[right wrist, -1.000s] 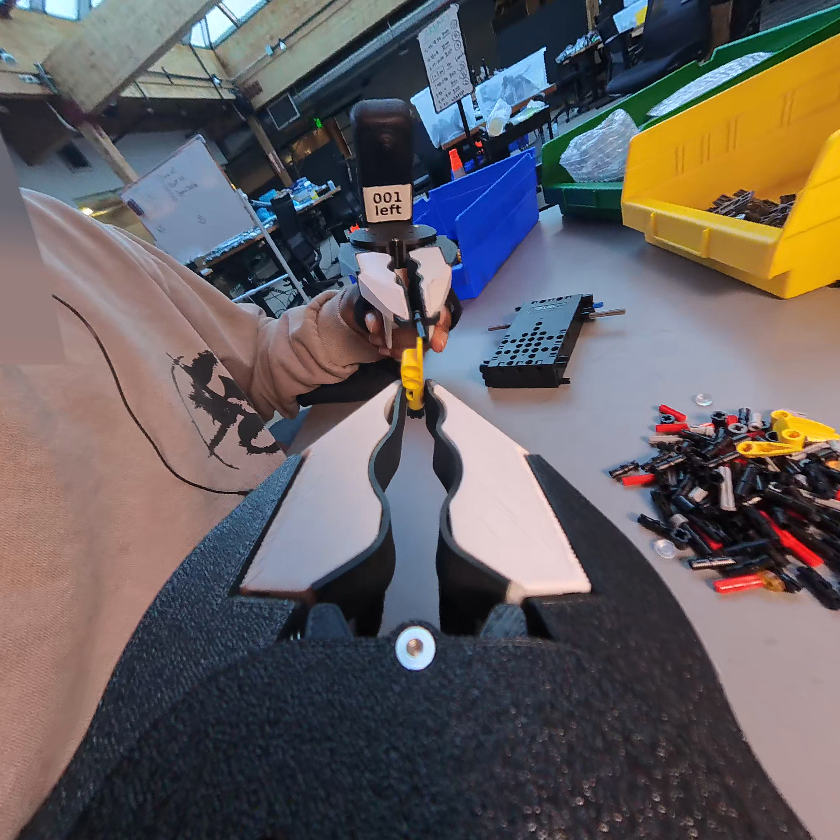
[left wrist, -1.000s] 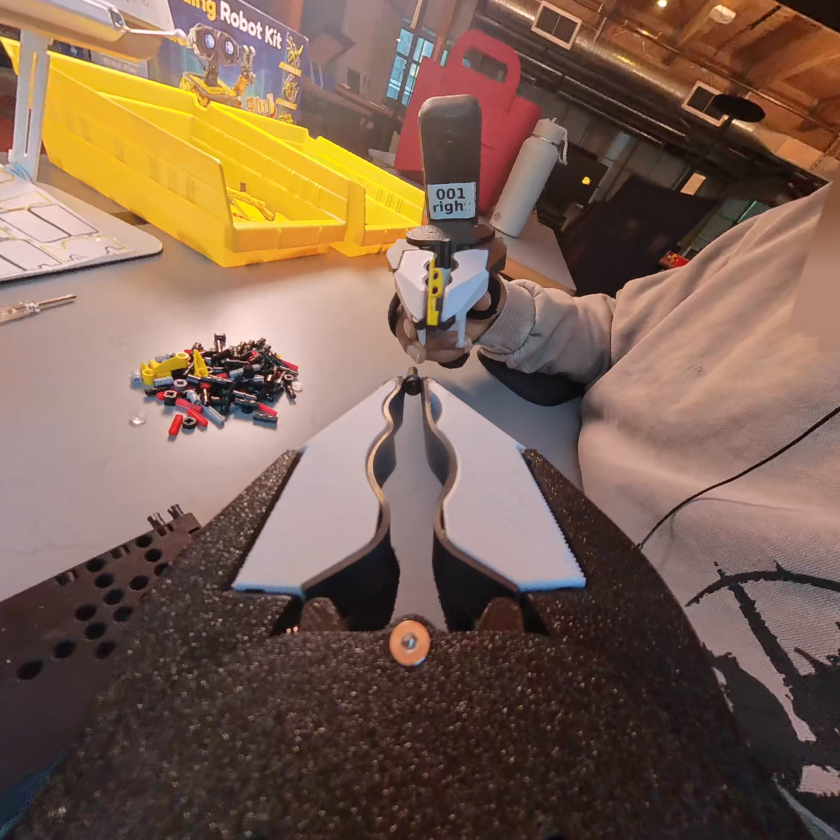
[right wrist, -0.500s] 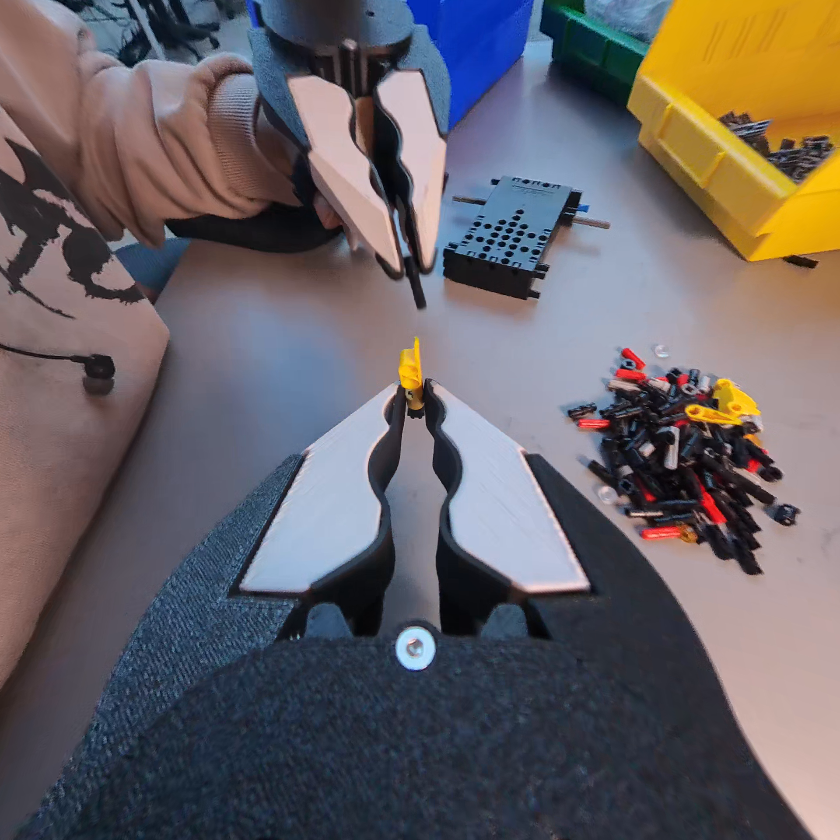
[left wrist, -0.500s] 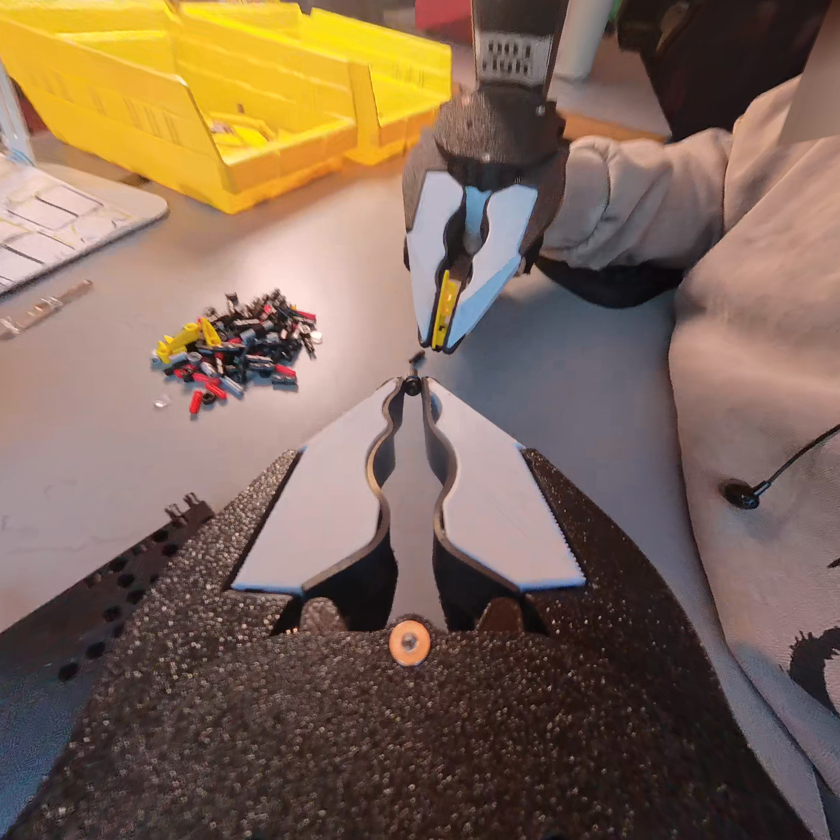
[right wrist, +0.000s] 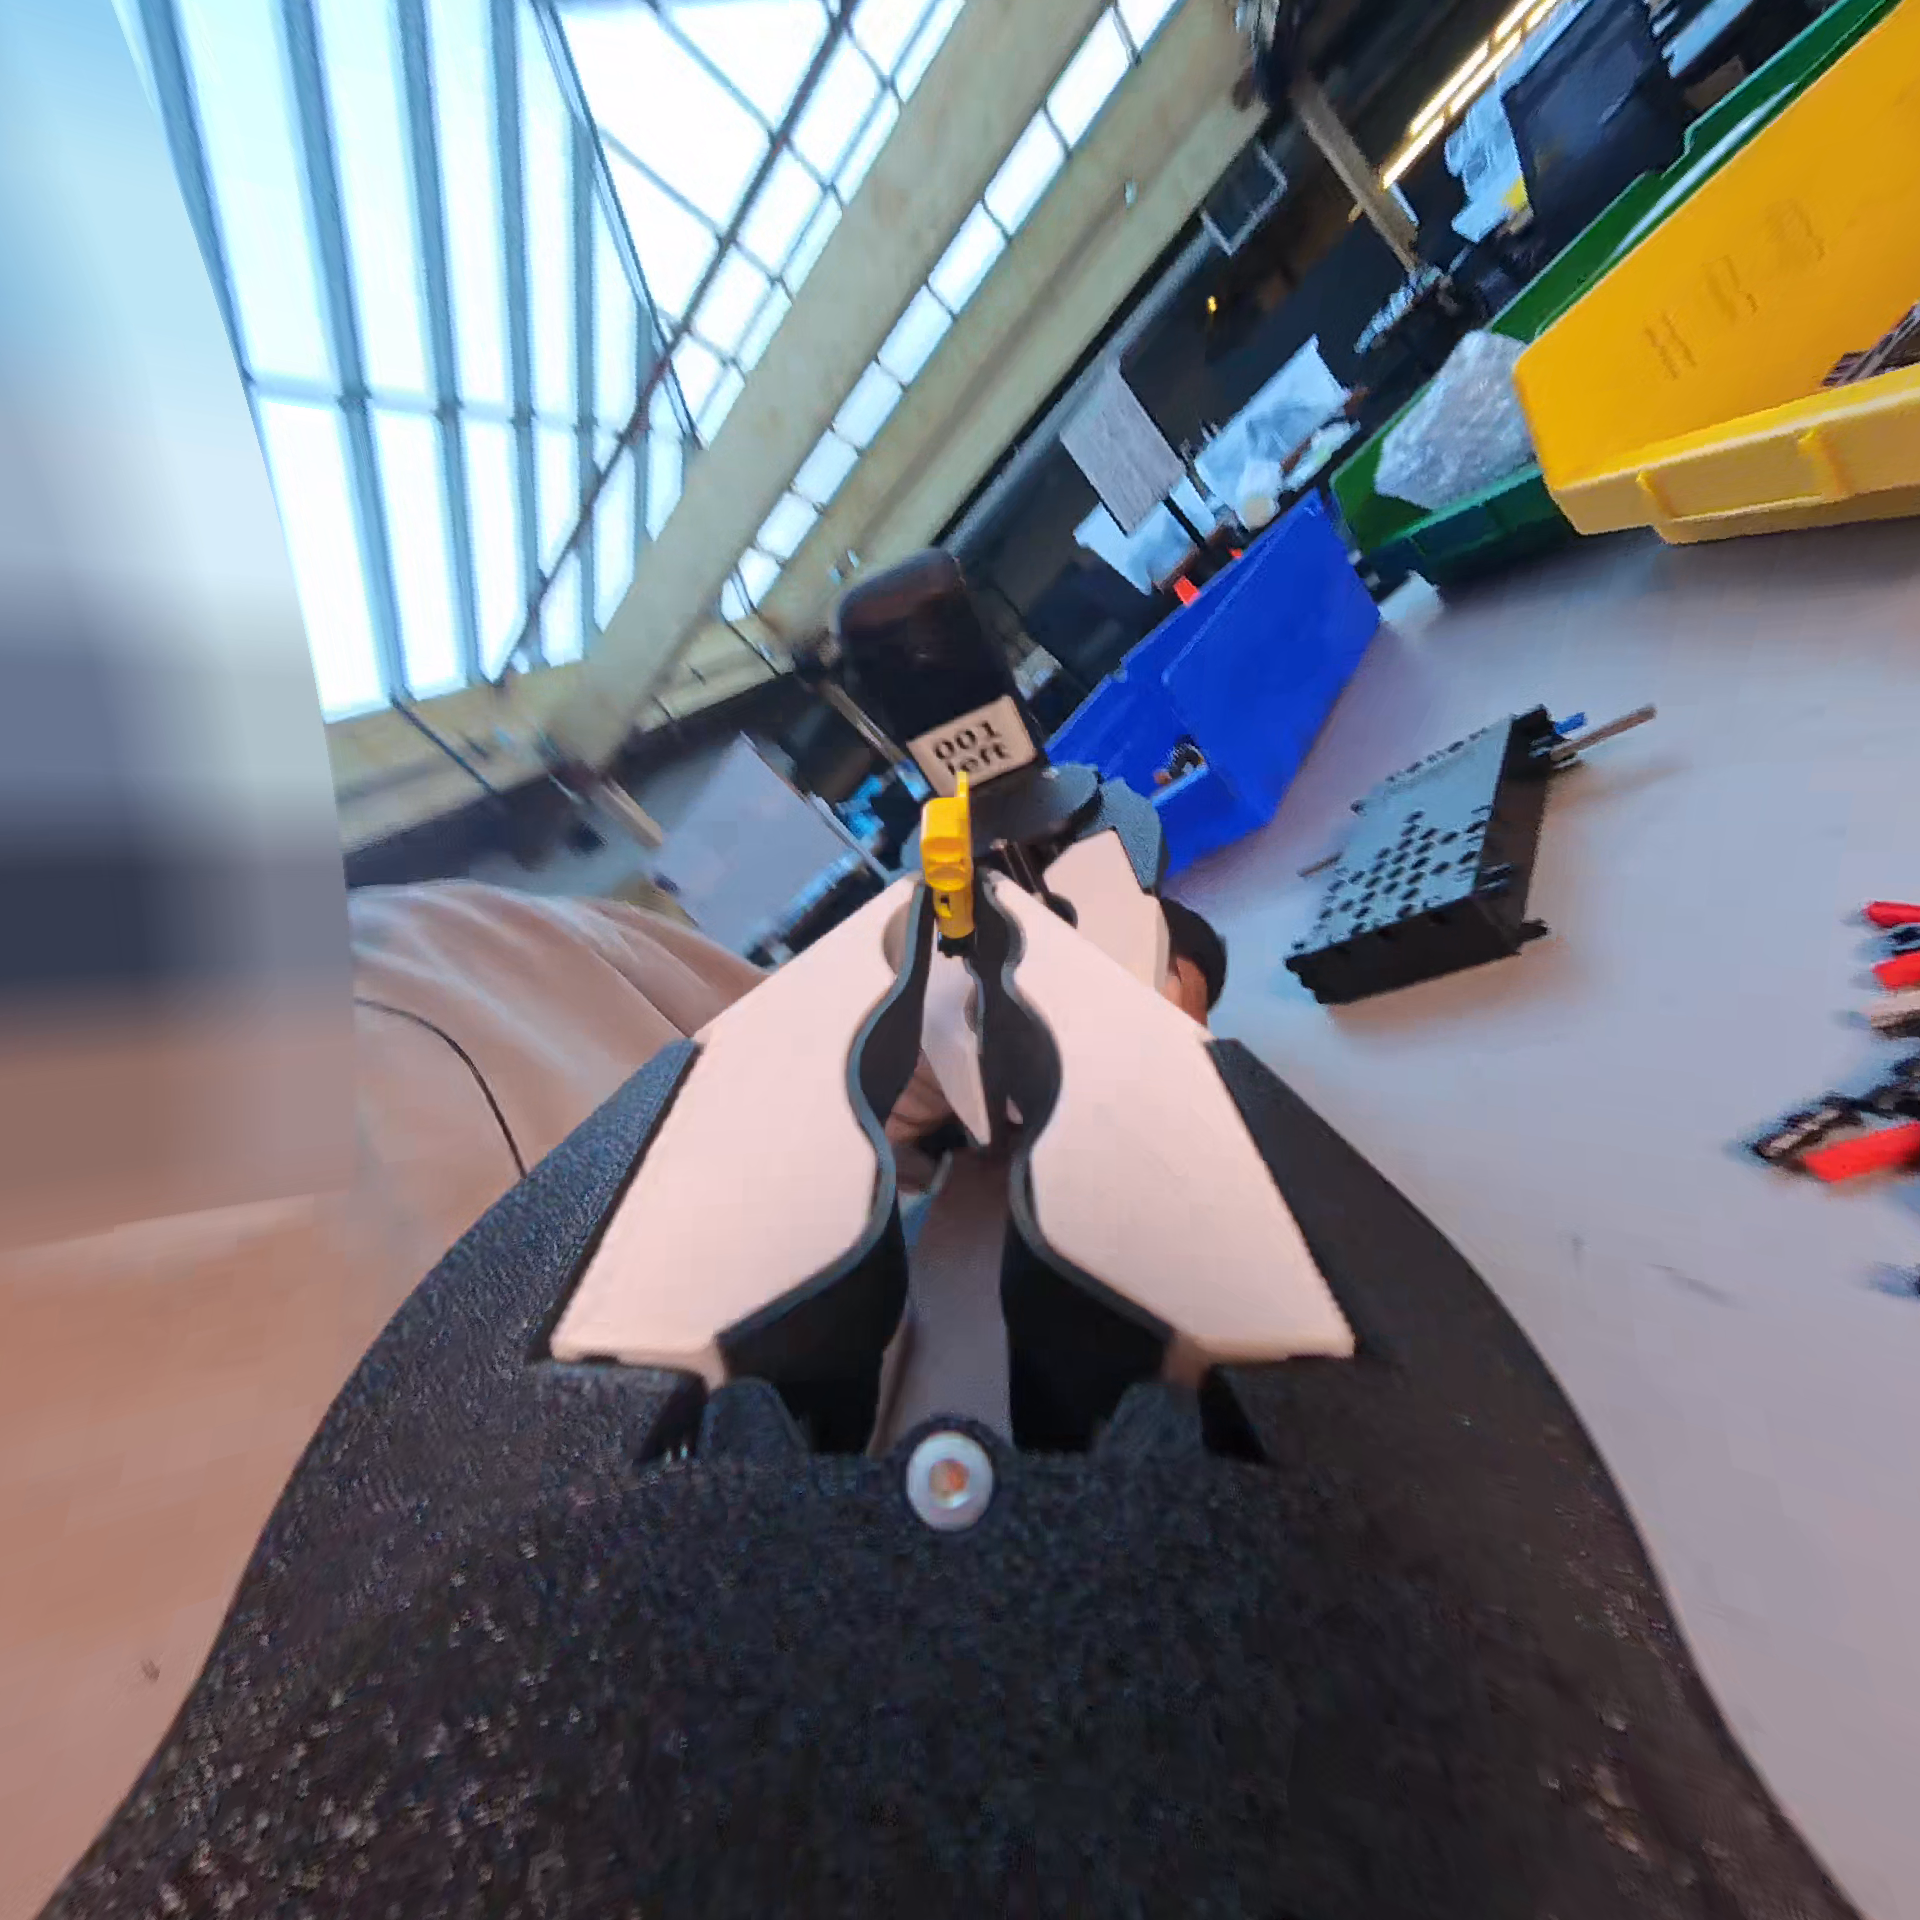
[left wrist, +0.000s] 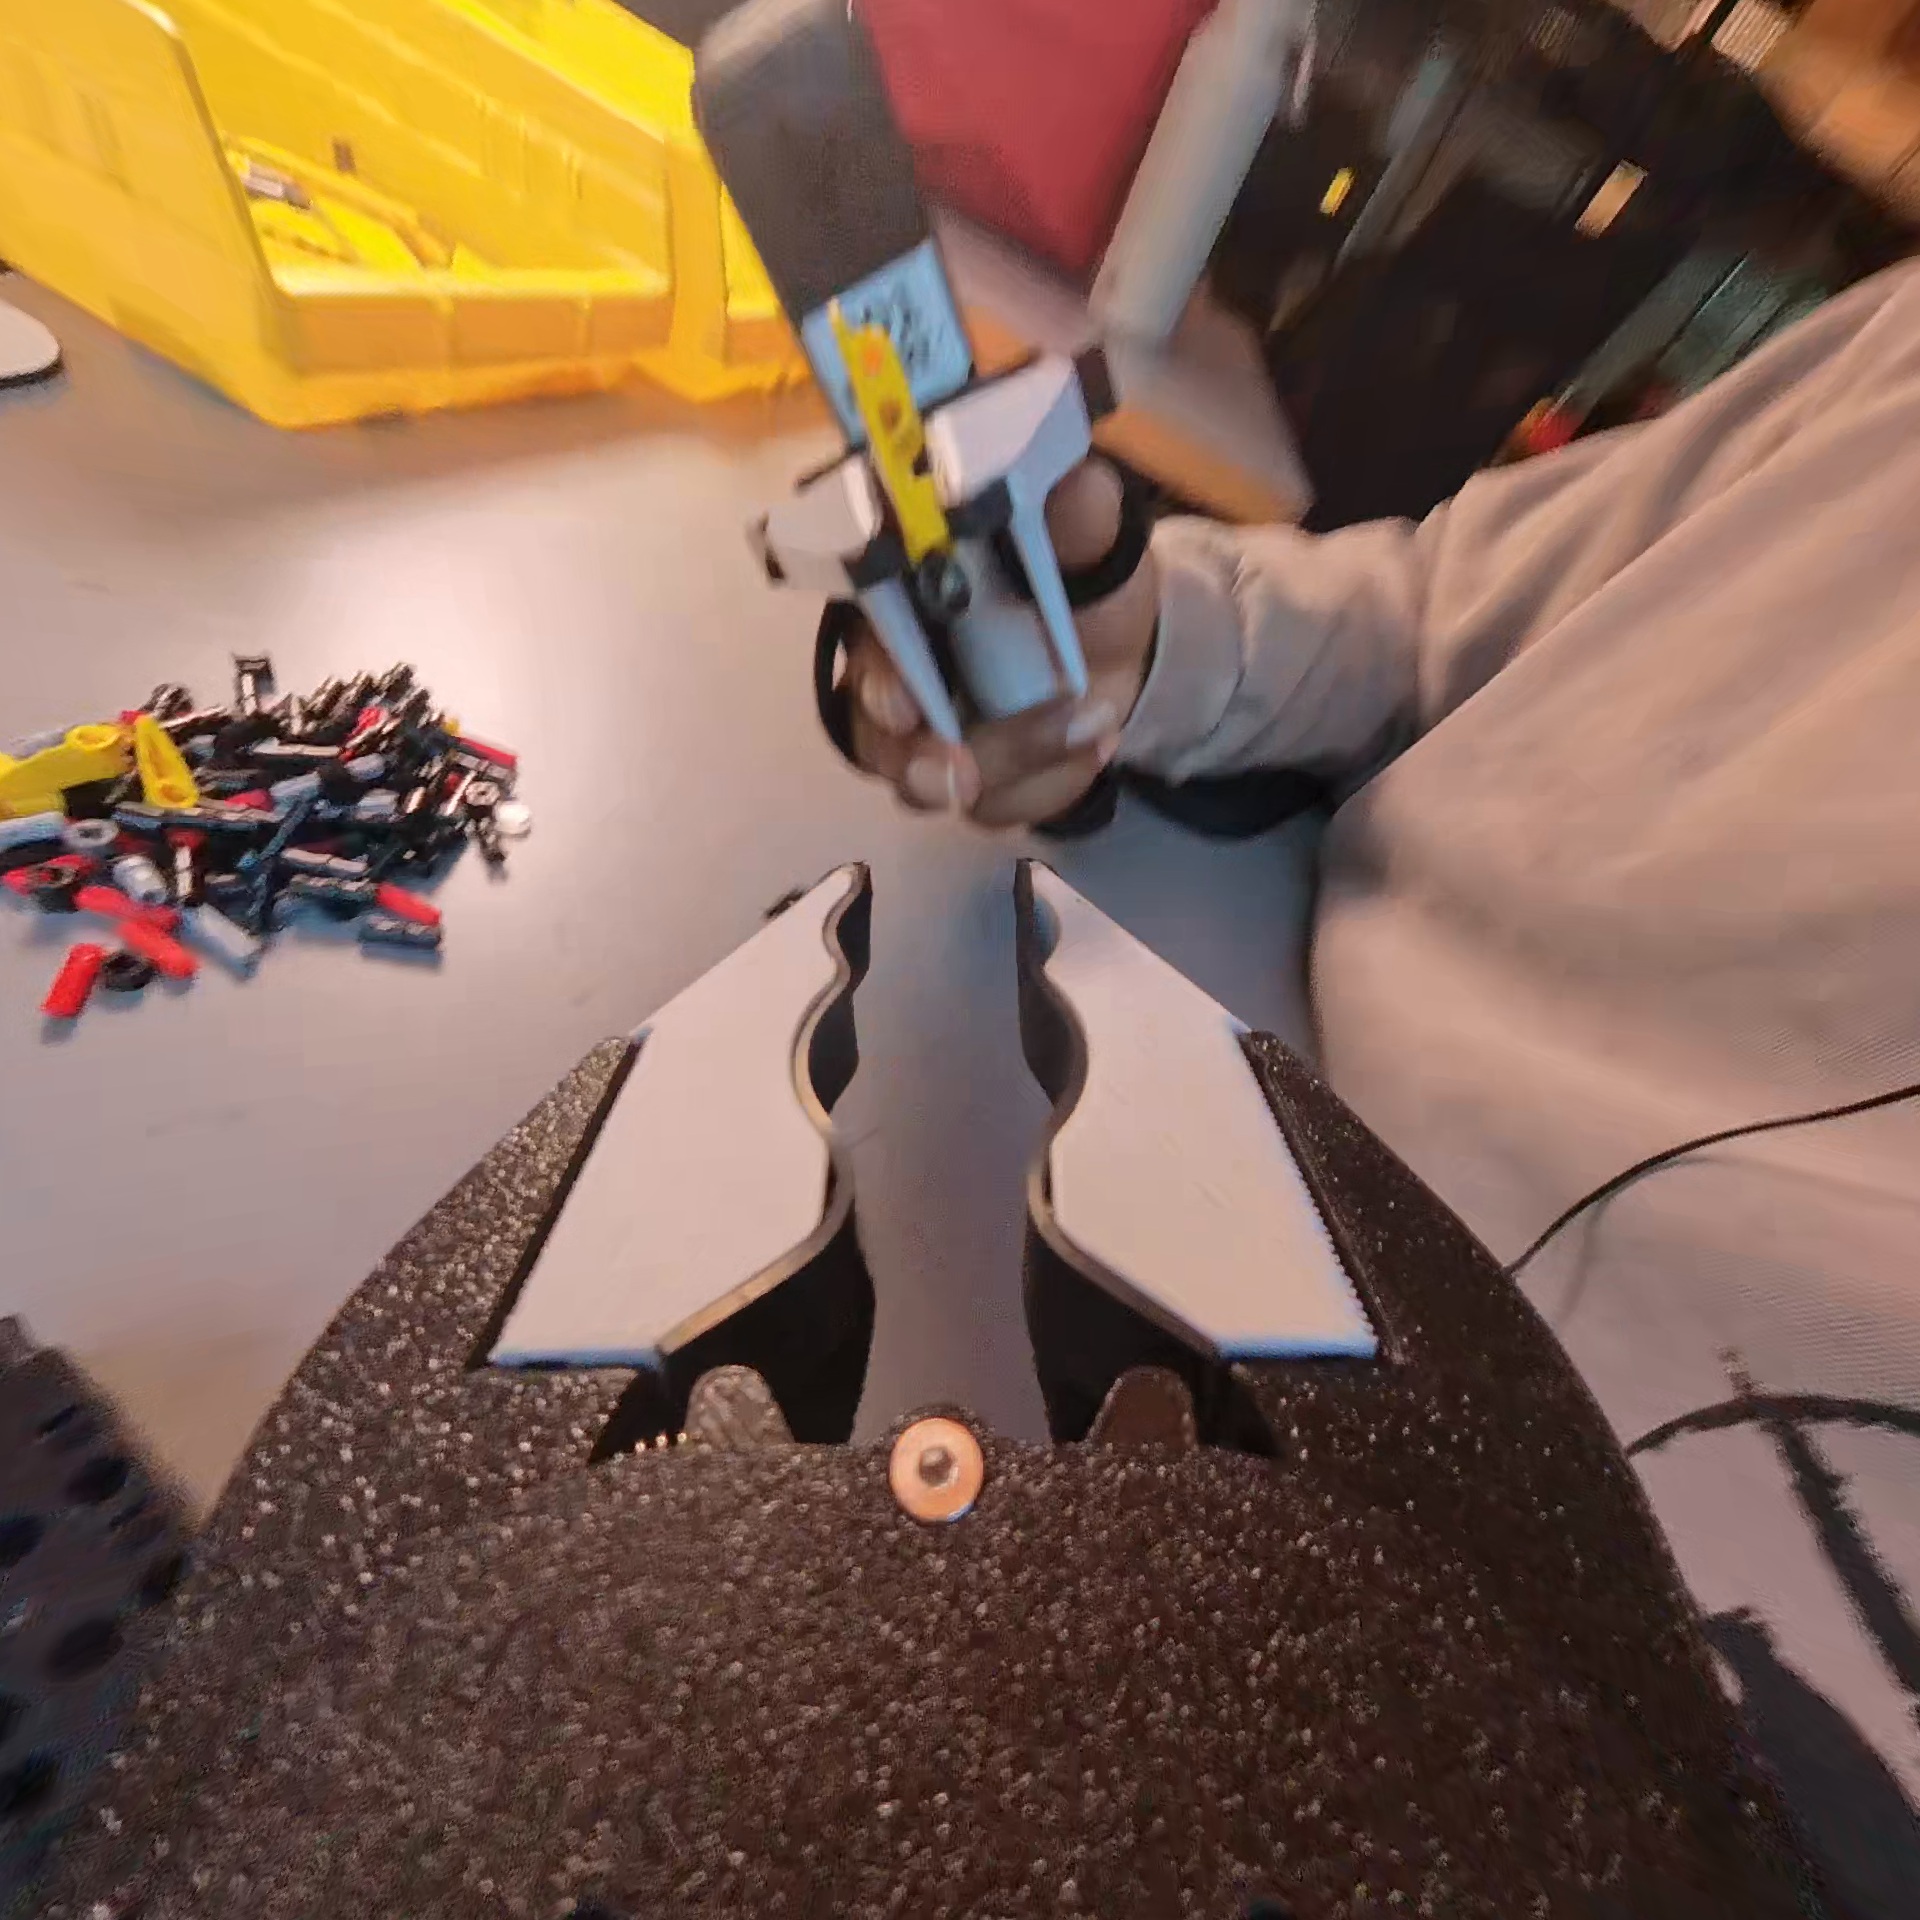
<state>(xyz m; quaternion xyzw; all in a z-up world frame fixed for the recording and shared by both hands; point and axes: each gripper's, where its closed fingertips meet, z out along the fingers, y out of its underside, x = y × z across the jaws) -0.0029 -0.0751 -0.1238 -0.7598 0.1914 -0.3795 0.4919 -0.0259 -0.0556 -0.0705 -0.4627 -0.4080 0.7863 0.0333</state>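
Observation:
My left gripper [left wrist: 940, 883] is open and empty, low over the grey table [left wrist: 582, 582]. A small dark piece [left wrist: 784, 902] lies on the table just left of its left fingertip. My right gripper [right wrist: 956, 914] is shut on a thin yellow beam [right wrist: 948, 862], which sticks out past the fingertips with a black bit at its base. In the left wrist view the right gripper [left wrist: 920, 520] is raised ahead of me, and the yellow beam [left wrist: 883, 436] stands up between its fingers. One left finger [right wrist: 1120, 909] shows behind my right gripper.
A pile of small black, red and yellow parts [left wrist: 239, 810] lies on the table and shows in the right wrist view [right wrist: 1870, 1132]. A black perforated block [right wrist: 1423, 873] lies nearby. Yellow bins [left wrist: 364, 187], a blue bin [right wrist: 1247, 665] and a green bin [right wrist: 1455, 499] stand behind. A person's sleeve [left wrist: 1558, 727] is at the right. Some 6 cm of space lies between my two pairs of fingers.
My left gripper has opened and the small black pin it held has left its grasp. My right gripper has swung upward with the yellow beam still in it.

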